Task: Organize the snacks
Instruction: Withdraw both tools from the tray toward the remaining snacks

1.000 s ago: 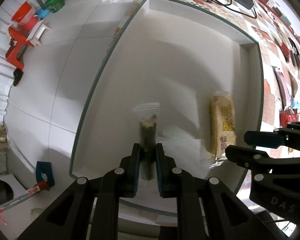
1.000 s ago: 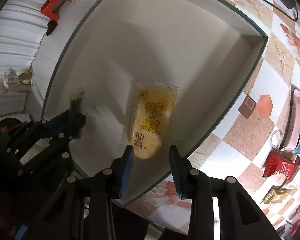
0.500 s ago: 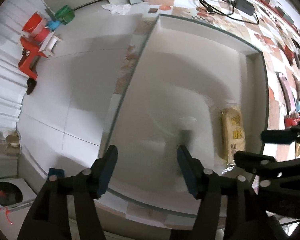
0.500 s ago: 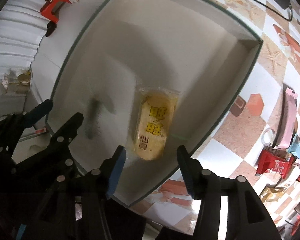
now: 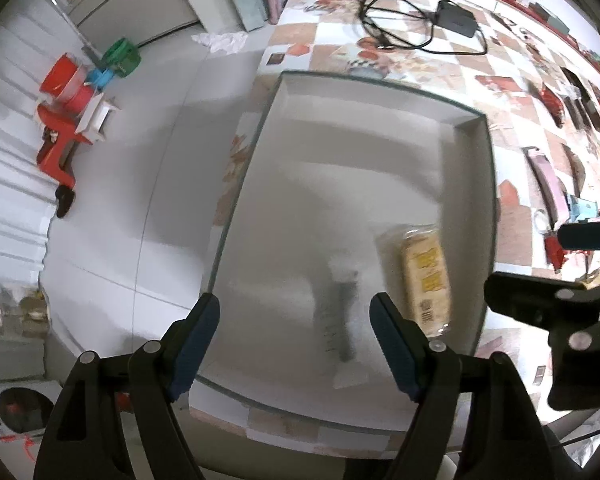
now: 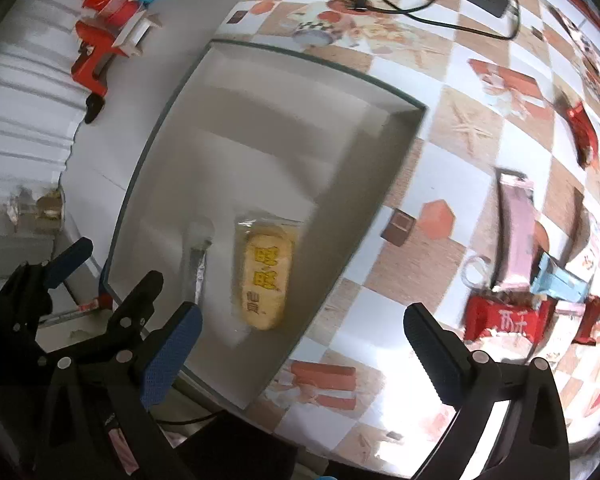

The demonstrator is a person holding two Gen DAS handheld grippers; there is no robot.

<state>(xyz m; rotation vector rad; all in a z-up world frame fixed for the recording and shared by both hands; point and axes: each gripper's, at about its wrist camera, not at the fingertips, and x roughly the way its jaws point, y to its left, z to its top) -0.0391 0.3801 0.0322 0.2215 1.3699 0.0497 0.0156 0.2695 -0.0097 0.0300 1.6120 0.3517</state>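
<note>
1. Left gripper point(image 5: 296, 340): one; two black fingers with blue ribbed pads, jaws opening and well apart, nothing pressed between them, nothing touched. Pointed steeply down over the near end of the tray.
2. Right gripper point(image 6: 300, 354): one; same build, jaws opening and spread very wide, empty. Left pad over the tray's near corner, right pad over the tablecloth.
3. Slim clear packet point(image 5: 342, 312): one; narrow, see-through wrapper with dark contents, blurred. Lying flat on the tray floor, seen through the gap of the left jaws, clear of both pads.
4. Yellow rice-cracker packet point(image 6: 265, 278): one; oblong with rounded ends, glossy clear wrap, red-and-yellow print. Flat on the tray floor just beside the slim packet, on the side nearer the tablecloth.
5. Tray point(image 6: 284, 92): one; shallow, white, rectangular, with low walls and a thin dark-green rim. Holds two packets.
6. Tablecloth point(image 6: 448, 152): one; glossy, checked in white, tan and orange with printed pictures.
7. Loose snacks on the cloth, well apart from the tray: red packet point(image 6: 504, 320), pink bar point(image 6: 516, 224), light-blue packet point(image 6: 556, 280); others blurred, count uncertain.
8. Black cable with adapter point(image 5: 456, 18): one, at the far end.
</note>
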